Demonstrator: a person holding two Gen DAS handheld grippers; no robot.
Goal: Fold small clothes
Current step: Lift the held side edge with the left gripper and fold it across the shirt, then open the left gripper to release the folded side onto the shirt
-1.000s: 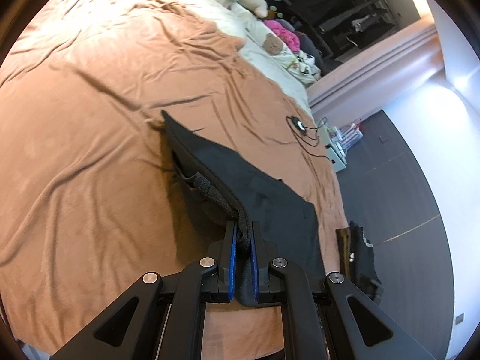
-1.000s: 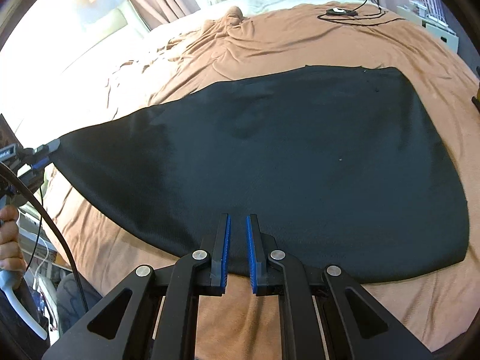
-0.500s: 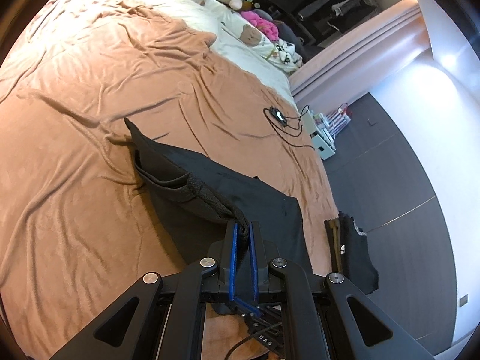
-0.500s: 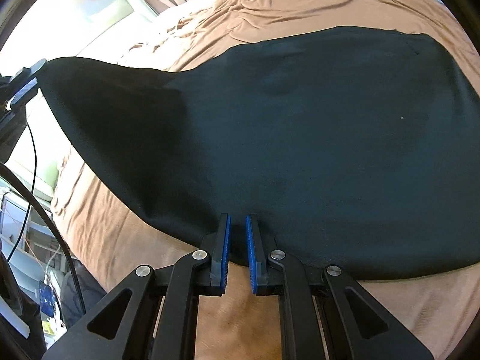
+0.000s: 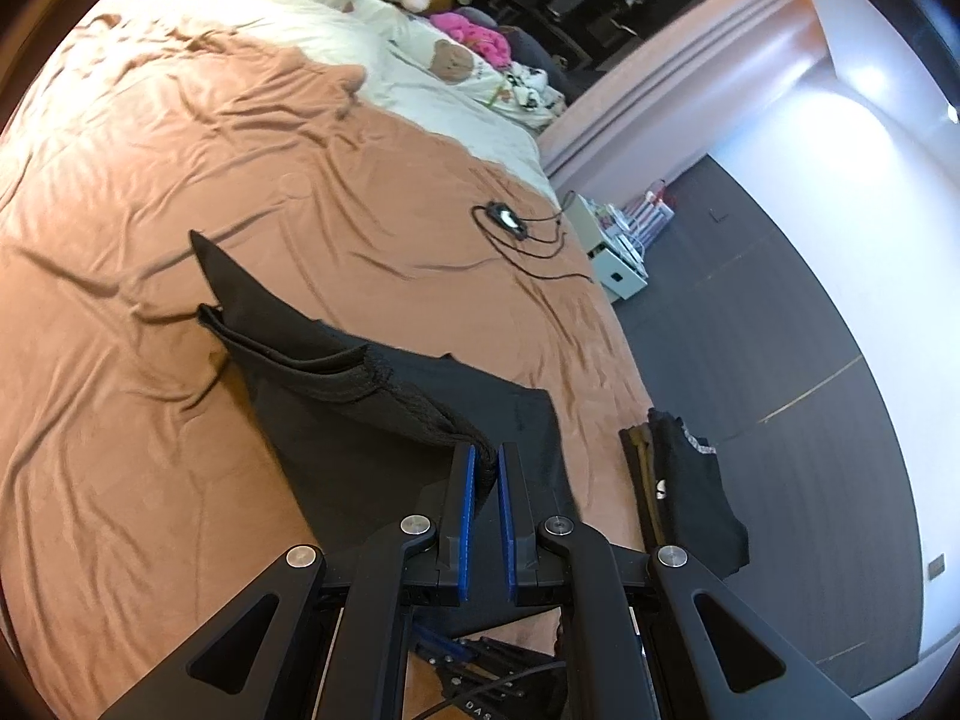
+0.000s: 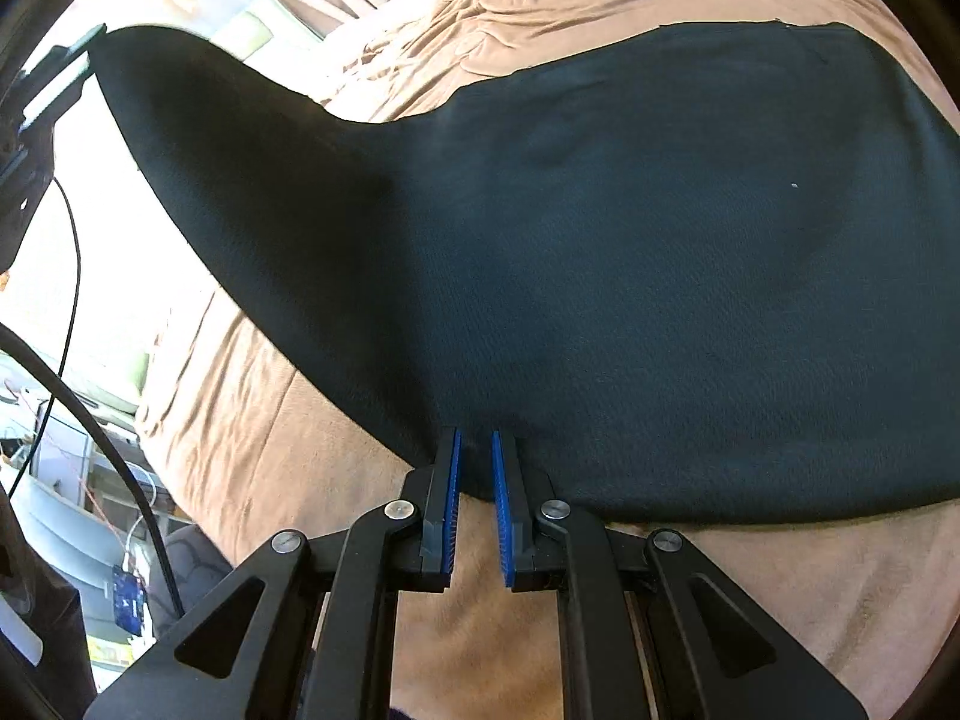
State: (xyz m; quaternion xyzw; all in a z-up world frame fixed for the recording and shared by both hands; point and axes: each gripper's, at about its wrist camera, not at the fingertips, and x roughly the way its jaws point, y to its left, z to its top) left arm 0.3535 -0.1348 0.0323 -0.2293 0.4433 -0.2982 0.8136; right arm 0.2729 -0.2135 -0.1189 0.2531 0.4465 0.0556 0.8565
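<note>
A black garment (image 6: 630, 252) lies spread on the brown bedspread (image 6: 750, 588). My right gripper (image 6: 474, 450) is shut on its near hem, low over the bed. In the left wrist view the same garment (image 5: 384, 420) hangs from my left gripper (image 5: 486, 468), which is shut on a bunched, ribbed edge of it. That edge is lifted off the bedspread (image 5: 150, 240), and the cloth slopes down from it to the bed. In the right wrist view the left gripper (image 6: 57, 81) holds the raised corner at the upper left.
A folded pile of dark clothes (image 5: 684, 498) sits at the bed's edge. A small device with black cable (image 5: 507, 217) lies farther up the bed. Pillows and plush toys (image 5: 450, 60) are at the head. A white box (image 5: 618, 264) stands on the dark floor.
The left gripper has carried its corner of the black garment upward and sideways, peeling more cloth off the bed. The right gripper has sunk a little, still on the hem.
</note>
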